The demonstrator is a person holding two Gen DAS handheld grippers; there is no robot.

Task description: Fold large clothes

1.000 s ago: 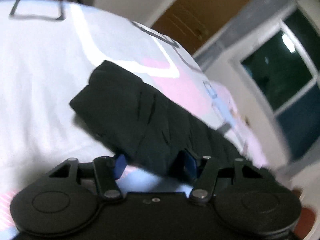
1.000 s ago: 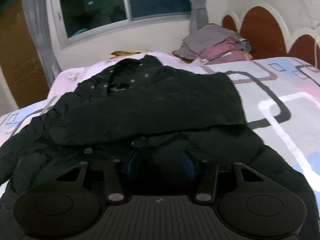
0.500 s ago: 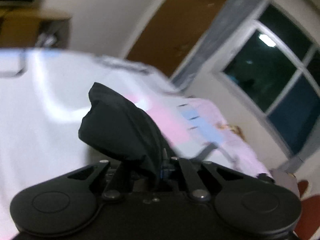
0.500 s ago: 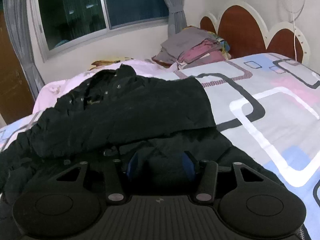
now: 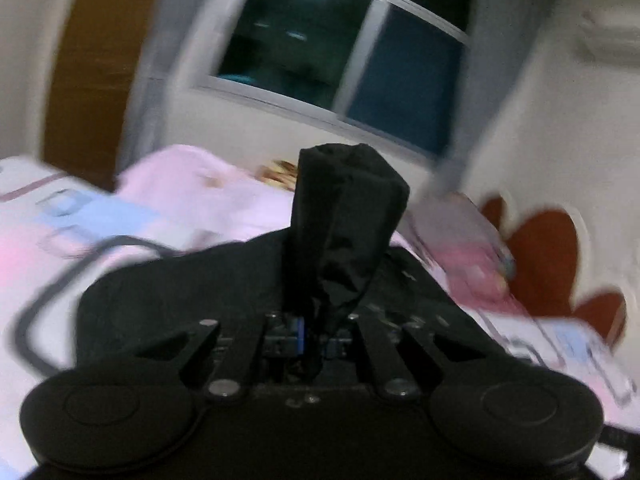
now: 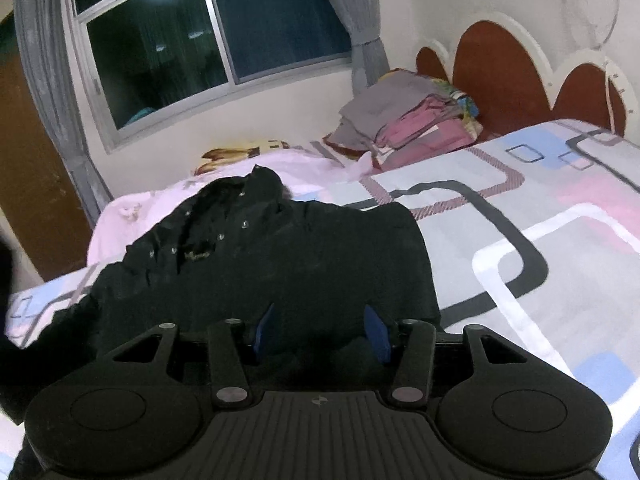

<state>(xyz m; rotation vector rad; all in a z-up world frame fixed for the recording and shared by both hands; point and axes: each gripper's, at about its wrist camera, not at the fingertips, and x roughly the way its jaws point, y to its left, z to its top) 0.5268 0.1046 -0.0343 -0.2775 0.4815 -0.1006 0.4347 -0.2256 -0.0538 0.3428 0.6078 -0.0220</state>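
A large black jacket (image 6: 280, 248) lies spread on the patterned bed sheet (image 6: 560, 208), its collar toward the window. My left gripper (image 5: 316, 332) is shut on the jacket's black sleeve (image 5: 344, 216), which stands up in front of the camera above the jacket's body (image 5: 180, 300). My right gripper (image 6: 320, 328) is open, with its blue pads (image 6: 376, 332) low over the jacket's near part and nothing between them.
A stack of folded grey and pink clothes (image 6: 408, 120) sits by the red and white headboard (image 6: 500, 56). A pink blanket (image 6: 160, 204) lies beyond the jacket under the dark window (image 6: 200, 40). A brown door (image 6: 28, 180) stands at left.
My left gripper closed on the sleeve, lifted it off the sheet and swung it toward the jacket's body. My right gripper rose and stayed open.
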